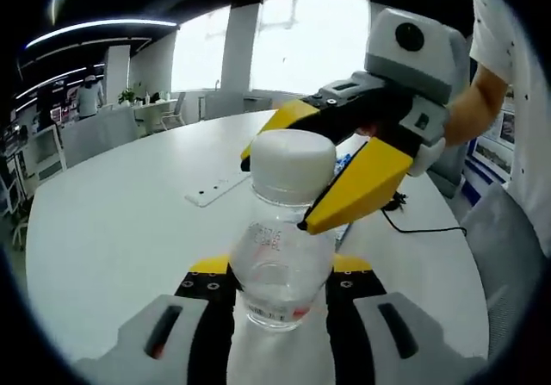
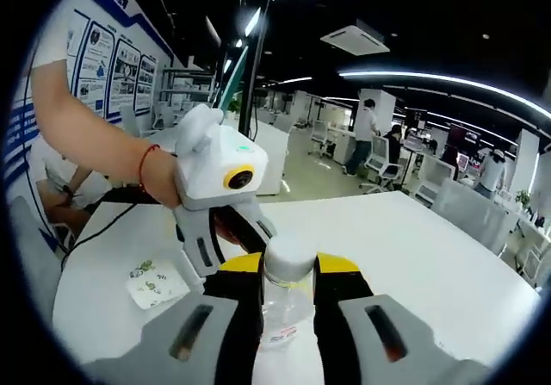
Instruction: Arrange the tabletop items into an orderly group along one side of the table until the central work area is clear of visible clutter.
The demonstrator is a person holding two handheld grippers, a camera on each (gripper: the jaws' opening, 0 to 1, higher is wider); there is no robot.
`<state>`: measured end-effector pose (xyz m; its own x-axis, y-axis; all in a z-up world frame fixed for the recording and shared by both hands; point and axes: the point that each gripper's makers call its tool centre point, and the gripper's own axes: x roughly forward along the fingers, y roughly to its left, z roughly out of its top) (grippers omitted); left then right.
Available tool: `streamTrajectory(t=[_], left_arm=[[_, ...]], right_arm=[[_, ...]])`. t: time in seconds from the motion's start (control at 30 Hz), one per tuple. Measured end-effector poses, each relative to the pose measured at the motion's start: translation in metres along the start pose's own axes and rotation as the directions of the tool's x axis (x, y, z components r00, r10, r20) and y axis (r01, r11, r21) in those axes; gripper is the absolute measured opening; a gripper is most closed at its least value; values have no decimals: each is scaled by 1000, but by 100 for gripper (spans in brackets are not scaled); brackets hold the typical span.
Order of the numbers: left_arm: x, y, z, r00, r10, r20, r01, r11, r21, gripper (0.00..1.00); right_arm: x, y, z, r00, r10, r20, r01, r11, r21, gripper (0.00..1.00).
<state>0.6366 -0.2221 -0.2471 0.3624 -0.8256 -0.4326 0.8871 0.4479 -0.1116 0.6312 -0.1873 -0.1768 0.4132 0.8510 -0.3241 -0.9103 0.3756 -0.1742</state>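
Note:
A clear plastic bottle (image 1: 280, 256) with a white cap (image 1: 291, 157) stands upright over the white round table (image 1: 112, 230). My left gripper (image 1: 281, 269) is shut on its lower body, one jaw on each side. My right gripper (image 1: 275, 191) reaches in from the right, its yellow jaws closed on either side of the cap. In the right gripper view my right gripper (image 2: 288, 269) clamps the cap (image 2: 290, 254), and the bottle (image 2: 280, 316) hangs between the jaws. Behind it a hand holds my left gripper (image 2: 232, 243).
A flat white strip (image 1: 215, 191) lies on the table beyond the bottle. A black cable (image 1: 417, 226) trails near the right edge. A small printed packet (image 2: 155, 282) lies left of the bottle. Grey chairs (image 1: 508, 256) ring the table; people stand far off.

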Motion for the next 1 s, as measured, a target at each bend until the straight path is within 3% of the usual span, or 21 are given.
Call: streamTrajectory(t=[1.0], left_arm=[[4,-4,-2,1000,-26,3,26,999,24,40]], right_arm=[[-4,3,-7,999,-34,-32,32,998,-49,20]])
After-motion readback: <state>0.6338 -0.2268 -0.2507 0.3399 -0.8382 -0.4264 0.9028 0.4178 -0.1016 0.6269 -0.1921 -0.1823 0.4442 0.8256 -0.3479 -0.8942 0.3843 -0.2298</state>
